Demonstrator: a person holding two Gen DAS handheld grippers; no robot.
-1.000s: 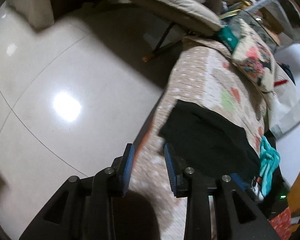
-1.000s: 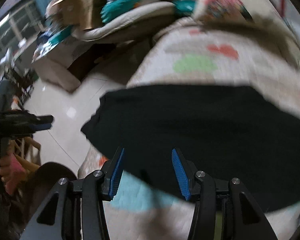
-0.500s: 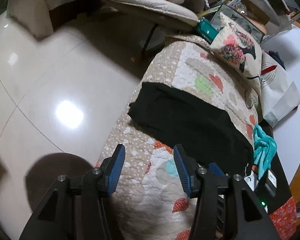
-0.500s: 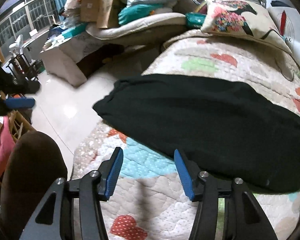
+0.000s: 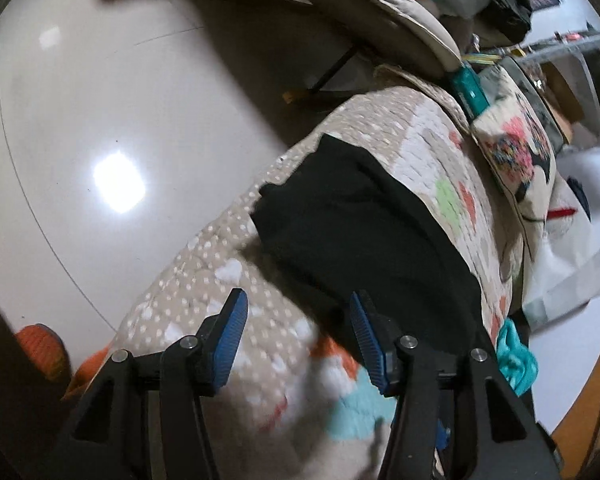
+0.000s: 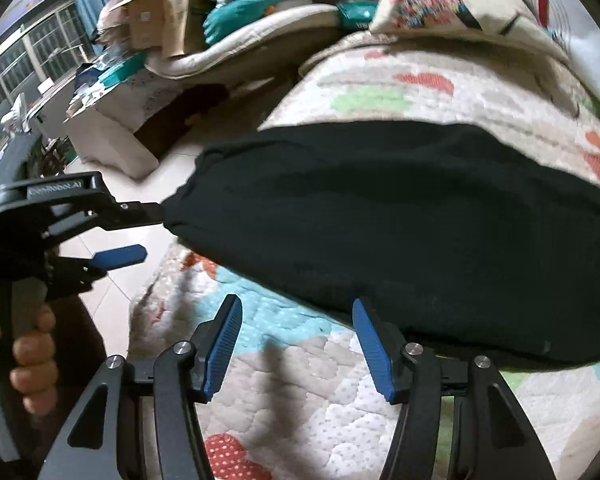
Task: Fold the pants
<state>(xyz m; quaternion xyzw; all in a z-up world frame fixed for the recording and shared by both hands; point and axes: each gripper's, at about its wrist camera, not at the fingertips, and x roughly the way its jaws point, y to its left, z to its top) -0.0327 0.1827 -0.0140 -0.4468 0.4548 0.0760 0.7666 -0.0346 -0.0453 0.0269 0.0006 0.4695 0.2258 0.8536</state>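
Left side first: glossy floor (image 5: pixel 100 128) with a light glare, then a person's hand (image 6: pixel 28 356) wrapped round the left gripper's handle at the near left of the right wrist view.

Left gripper (image 5: pixel 296 340): jaws apart, have just been opening, nothing between the pads but quilt. It sits over the near-left edge of the quilt (image 5: pixel 204 272), with the pants' near-left end just beyond its right finger. From the right wrist view one finger looks level with that end of the cloth; blur there, so I can't tell if it touches. My read: it's lining up on the left end for a fold pickup.

Pants (image 6: pixel 400 220): black, laid flat in one long band running left to right across the middle of the quilt, left end at the quilt's edge by the floor drop. Looks already halved lengthwise, judging by the single band, and the crosswise fold is still to do.

Right gripper (image 6: pixel 298 344): also spread, has just been opening, empty; the pants' near hem lies just past its right finger tip. Likely staged to take the near edge so both ends lift together.

Around: patterned cushion (image 6: pixel 440 4) at the far right end of the quilt, well clear of the pants. Cardboard boxes (image 6: pixel 164 12) and piled bedding far left. Teal cloth (image 5: pixel 514 360) off the quilt's right side. Nothing lies on the pants; the only constraint I see is the left end sitting close to the edge.
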